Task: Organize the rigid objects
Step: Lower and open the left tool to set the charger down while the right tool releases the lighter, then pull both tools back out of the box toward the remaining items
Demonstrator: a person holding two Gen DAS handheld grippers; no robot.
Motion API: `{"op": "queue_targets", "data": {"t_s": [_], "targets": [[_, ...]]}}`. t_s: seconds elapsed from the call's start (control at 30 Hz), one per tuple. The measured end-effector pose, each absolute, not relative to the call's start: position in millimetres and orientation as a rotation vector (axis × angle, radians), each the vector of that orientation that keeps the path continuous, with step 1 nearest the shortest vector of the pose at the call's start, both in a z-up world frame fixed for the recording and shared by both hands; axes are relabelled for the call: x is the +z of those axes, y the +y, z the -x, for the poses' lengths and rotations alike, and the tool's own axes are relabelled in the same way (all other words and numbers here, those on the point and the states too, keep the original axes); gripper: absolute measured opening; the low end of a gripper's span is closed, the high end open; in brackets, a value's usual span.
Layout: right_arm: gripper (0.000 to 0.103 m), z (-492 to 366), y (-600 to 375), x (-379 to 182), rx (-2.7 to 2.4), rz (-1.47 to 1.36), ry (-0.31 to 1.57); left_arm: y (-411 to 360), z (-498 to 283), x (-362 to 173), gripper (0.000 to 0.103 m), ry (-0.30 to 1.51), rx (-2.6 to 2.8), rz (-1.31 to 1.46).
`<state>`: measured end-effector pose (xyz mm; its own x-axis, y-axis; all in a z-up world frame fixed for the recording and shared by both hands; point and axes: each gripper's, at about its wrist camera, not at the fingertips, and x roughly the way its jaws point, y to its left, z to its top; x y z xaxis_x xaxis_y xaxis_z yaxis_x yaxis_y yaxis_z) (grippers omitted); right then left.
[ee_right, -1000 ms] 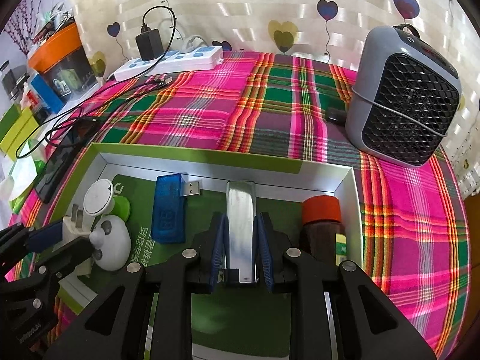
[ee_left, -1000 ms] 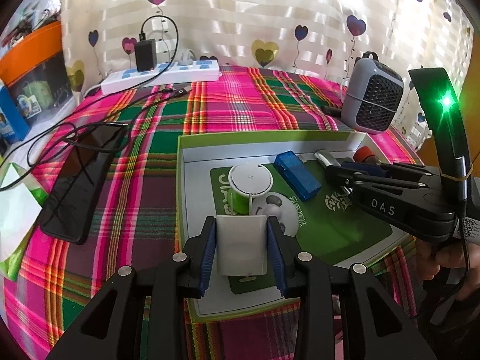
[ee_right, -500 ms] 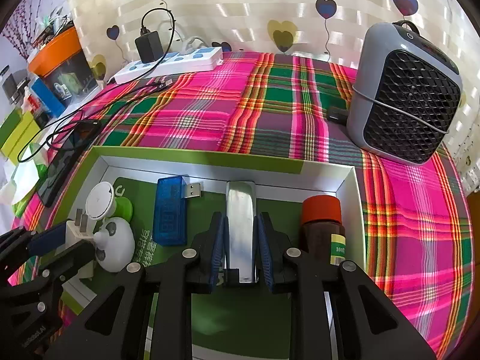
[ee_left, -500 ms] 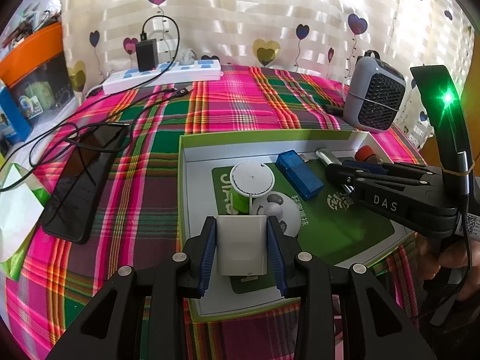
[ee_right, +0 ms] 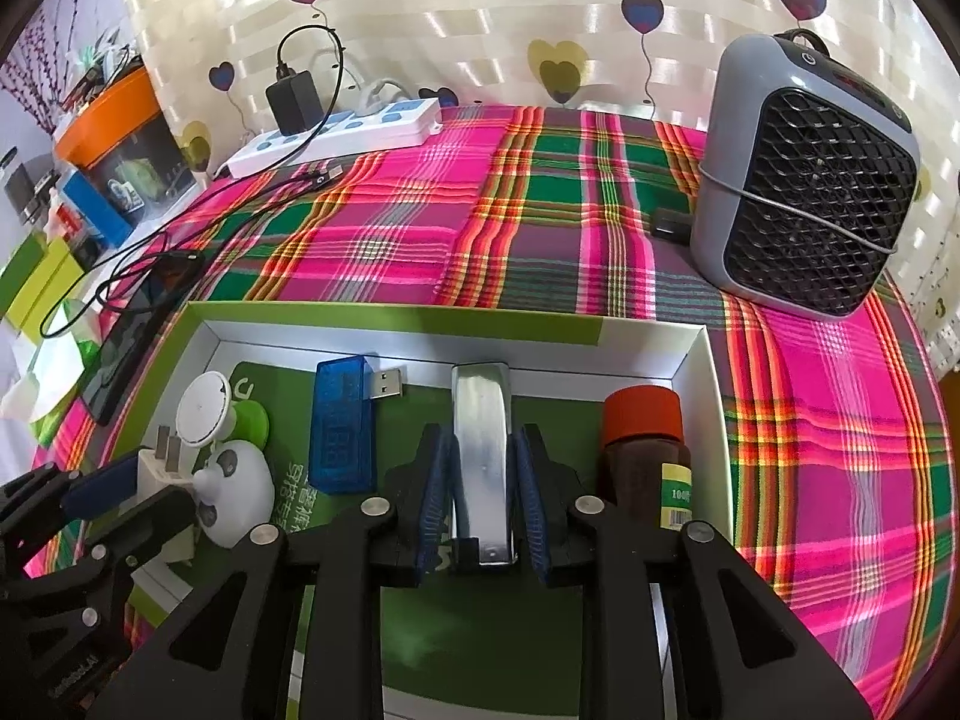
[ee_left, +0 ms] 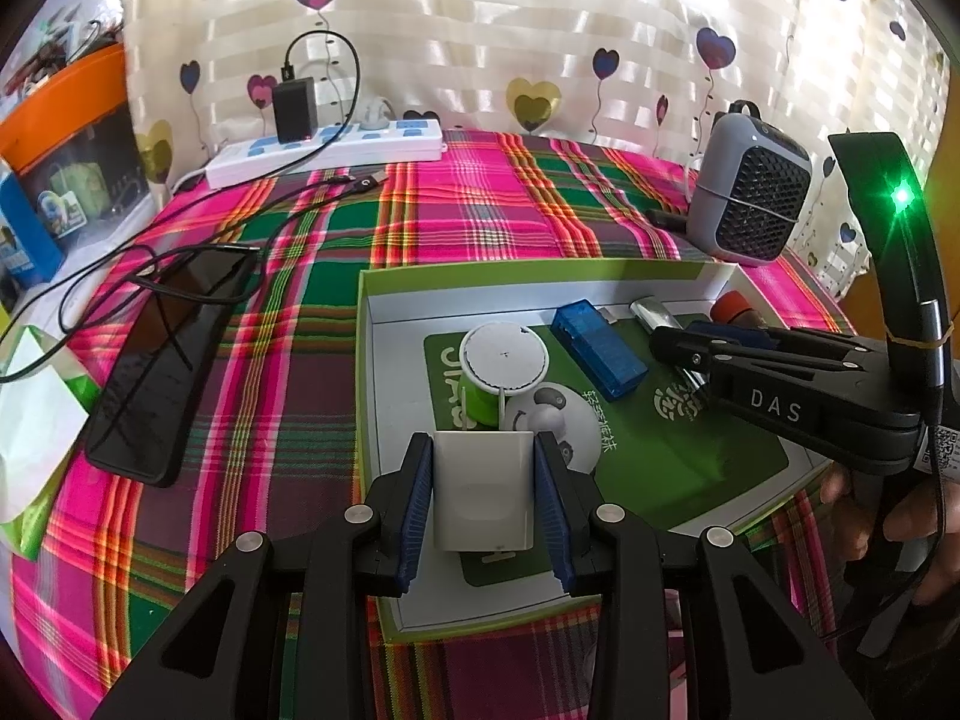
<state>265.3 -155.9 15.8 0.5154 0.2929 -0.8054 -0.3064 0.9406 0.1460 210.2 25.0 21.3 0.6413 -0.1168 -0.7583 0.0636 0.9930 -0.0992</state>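
Note:
A green-rimmed white box [ee_left: 540,270] lies on the plaid cloth. My left gripper [ee_left: 483,444] is shut on a white charger block [ee_left: 483,492], held over the box's near left part. In the right wrist view its prongs [ee_right: 165,447] point toward a white round cap [ee_right: 207,411]. My right gripper [ee_right: 480,438] straddles a silver metal bar [ee_right: 480,396] lying in the box. Its jaws are opening, and thin gaps show between the pads and the bar. A blue USB stick [ee_right: 342,432] and a red-capped brown bottle [ee_right: 645,456] flank the bar.
A grey fan heater [ee_right: 804,198] stands at the back right. A white power strip [ee_right: 342,132] with a black adapter runs along the curtain. A black phone [ee_left: 162,360] and loose cables lie left of the box. A person's hand [ee_left: 900,516] grips the right tool.
The right gripper's pads have parted slightly from the silver bar, which stays where it lay. The left gripper and its white block have not moved.

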Motion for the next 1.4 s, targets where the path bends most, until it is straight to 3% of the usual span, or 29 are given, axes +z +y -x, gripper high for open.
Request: {"op": "queue_targets", "data": {"t_s": [0.1,0.43,1.4], "targets": [[0.039,-263.6,-155.3,16.6,0.362,0.013,0.963,24.7,-210.1,21.6,0.033,0.870,-0.103,0.067],[0.039,-254.6,-154.9,22.3,0.369,0.000,0.947,23.4,-202.2,28.2,0.042,0.851,-0.103,0.063],[0.040,-187.7,-164.9,48.7,0.355,-0.048,0.866,27.9,-140.3,51.1,0.042,0.786,-0.119,0.075]]}}
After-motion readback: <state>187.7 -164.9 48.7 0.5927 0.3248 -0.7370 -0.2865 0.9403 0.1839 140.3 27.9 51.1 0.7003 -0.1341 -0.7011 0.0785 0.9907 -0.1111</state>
